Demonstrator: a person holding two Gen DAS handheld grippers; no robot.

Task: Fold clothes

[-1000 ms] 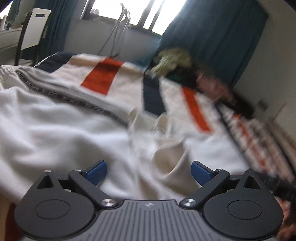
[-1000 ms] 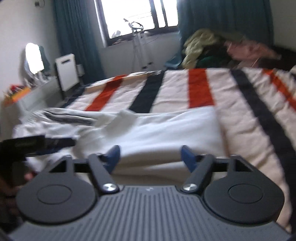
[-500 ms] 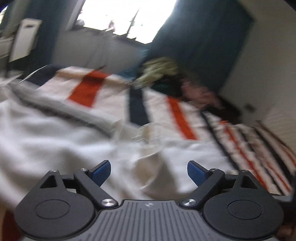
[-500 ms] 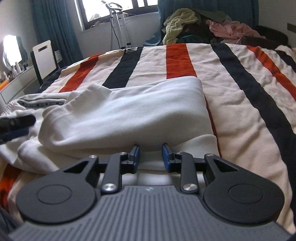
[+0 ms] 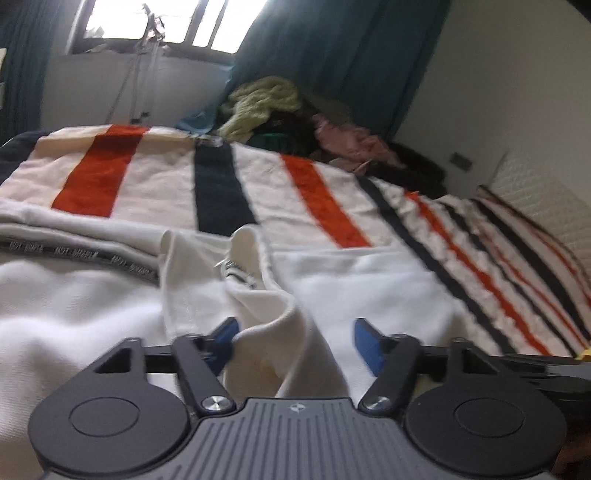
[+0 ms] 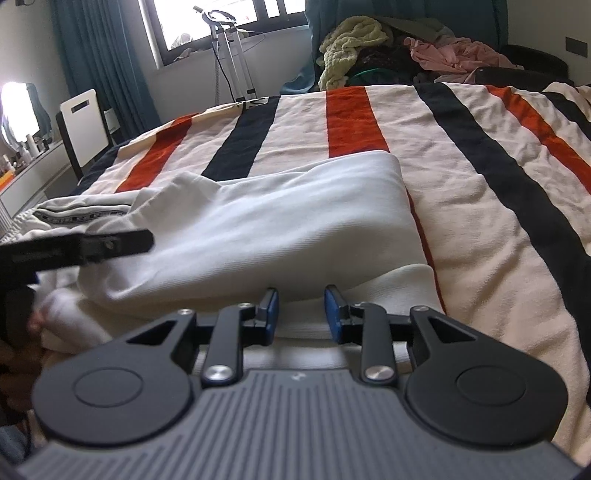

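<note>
Left wrist view: we count one white garment (image 5: 92, 314) spread over one striped bedspread (image 5: 155, 184), one heap of unfolded clothes (image 5: 280, 114) at the far end of the bed, and two teal curtains, with a single window (image 5: 177, 22) between them. Our left gripper (image 5: 293, 341) points forward and slightly downward over the cloth, its jaws closing, with a raised fold of the white garment standing between the blue pads; the left pad (image 5: 225, 332) touches the fold, the right pad stands clear of it.

In the right wrist view we see the same garment (image 6: 280, 221) lying folded across the near part of the bedspread (image 6: 461, 177). Our right gripper (image 6: 301, 310) tilts down at its near edge, jaws narrowed, with the ribbed hem lying in the gap between them; we cannot tell whether the pads pinch it. The left gripper (image 6: 92, 245) shows at the left edge, over the garment's other side.
</note>
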